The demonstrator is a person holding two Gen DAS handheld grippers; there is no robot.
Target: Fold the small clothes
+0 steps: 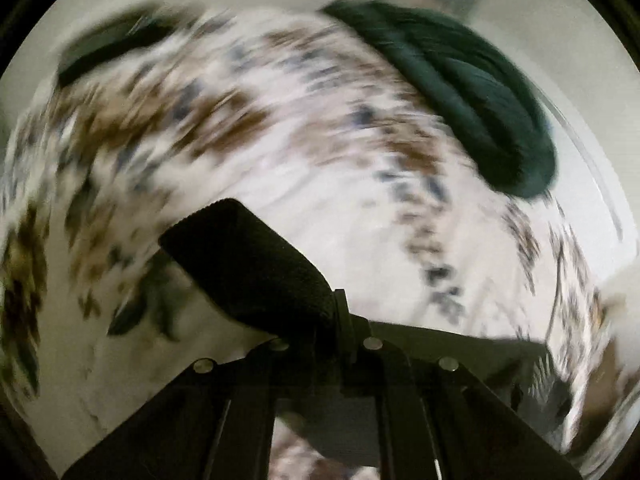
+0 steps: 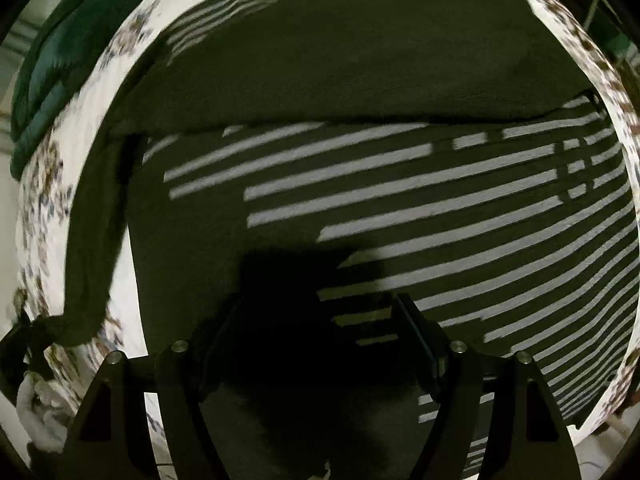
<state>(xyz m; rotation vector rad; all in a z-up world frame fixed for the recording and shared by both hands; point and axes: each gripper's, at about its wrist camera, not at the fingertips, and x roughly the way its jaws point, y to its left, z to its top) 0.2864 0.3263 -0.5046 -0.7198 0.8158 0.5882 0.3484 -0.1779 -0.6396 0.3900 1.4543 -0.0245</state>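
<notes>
In the right wrist view a dark garment with white stripes point(image 2: 400, 184) lies spread on a floral sheet point(image 2: 44, 208). Its upper part point(image 2: 340, 60) is folded over, plain dark side up. A dark sleeve point(image 2: 96, 240) trails down the left side. My right gripper point(image 2: 318, 300) hangs close above the garment, jaws wide apart, pads not pressing on the cloth. The left wrist view is heavily blurred. In it my left gripper point(image 1: 212, 220) is shut, with no cloth showing between its black fingers, over the floral sheet point(image 1: 320, 128).
A dark green rolled bundle point(image 1: 460, 88) lies on the sheet's far right edge, and the same green bundle point(image 2: 60, 60) shows at the right view's upper left. A white crumpled cloth point(image 2: 36, 412) sits at lower left. A blurred dark shape point(image 1: 108, 48) lies far left.
</notes>
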